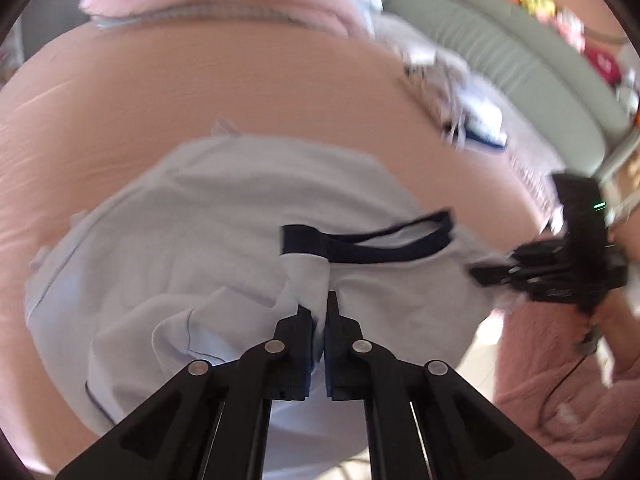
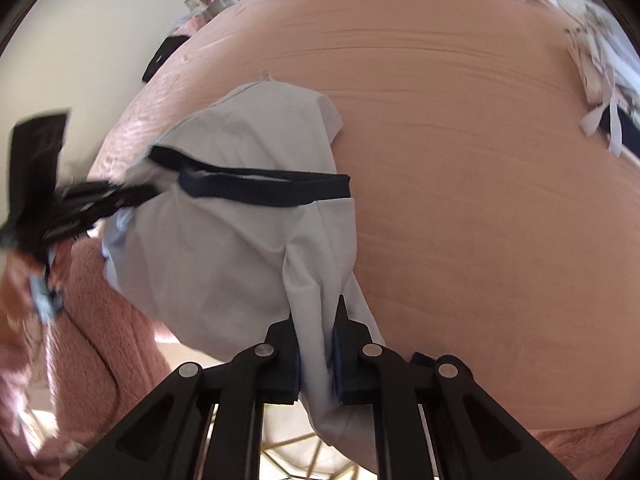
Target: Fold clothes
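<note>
A peach bed sheet [image 2: 480, 160] fills both views, a green headboard [image 1: 500, 52] upper right. Both grippers' jaws, left gripper [image 1: 318, 312] and right gripper [image 2: 316, 320], are clamped on the pale blue garment [image 1: 208, 216]. Its lower edge is cut off.

Left gripper [image 1: 320, 312] is pinched tight on a bunched fold of the pale blue garment [image 1: 224, 216], right below its navy trim [image 1: 376, 246]. The shirt's spread over a peach bedsheet [image 1: 240, 92]. Right gripper [image 1: 496, 272] has the far edge at the right, though it's pretty blurry there.
</note>
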A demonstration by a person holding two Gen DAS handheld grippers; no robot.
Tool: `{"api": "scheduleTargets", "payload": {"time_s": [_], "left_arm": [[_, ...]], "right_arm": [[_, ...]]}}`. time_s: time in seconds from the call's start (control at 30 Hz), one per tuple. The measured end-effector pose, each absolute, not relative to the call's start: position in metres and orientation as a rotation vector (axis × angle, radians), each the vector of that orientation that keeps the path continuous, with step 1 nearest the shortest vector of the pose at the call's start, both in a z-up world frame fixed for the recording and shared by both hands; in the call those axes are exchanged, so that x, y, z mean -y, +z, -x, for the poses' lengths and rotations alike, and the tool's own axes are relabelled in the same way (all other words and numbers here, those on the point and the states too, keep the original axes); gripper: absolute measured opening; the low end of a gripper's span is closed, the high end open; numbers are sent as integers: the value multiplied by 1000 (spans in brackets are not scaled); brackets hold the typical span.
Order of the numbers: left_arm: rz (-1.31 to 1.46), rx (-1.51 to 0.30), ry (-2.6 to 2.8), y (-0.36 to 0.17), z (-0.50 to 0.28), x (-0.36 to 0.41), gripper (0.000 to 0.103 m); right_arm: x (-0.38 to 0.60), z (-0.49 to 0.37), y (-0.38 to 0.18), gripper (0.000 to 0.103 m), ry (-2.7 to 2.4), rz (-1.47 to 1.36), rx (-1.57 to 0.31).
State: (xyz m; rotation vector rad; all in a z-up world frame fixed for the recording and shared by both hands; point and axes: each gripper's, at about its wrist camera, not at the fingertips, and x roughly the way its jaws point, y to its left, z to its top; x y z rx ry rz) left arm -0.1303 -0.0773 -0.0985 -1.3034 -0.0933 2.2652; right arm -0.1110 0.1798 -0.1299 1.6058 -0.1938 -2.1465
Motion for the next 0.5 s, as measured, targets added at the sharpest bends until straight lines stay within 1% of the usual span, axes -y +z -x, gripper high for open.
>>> {"api": "scheduleTargets", "payload": {"time_s": [0.07,0.13,0.23,0.33,0.4,0.5], "left_arm": [[1190,170,2349,-64,125,93,3],[1085,164,2407,-18,132,102,3],[909,120,2430,50,143,98,3],[779,64,2492,97,143,89,3],[688,61,2533,119,138,87,3],[574,108,2569,147,127,88,3]], "right_arm": [[-195,123,-124,8,-2093,-1568,384],[-210,141,-105,7,-2121,-1522,474],[-216,167,-41,7,-2259,-1348,384],[-210,176,27,7,-2401,-1159,262],[-212,173,60,6,-2462,-1051,260],[-216,162,107,6,-2546,-877,272]]}}
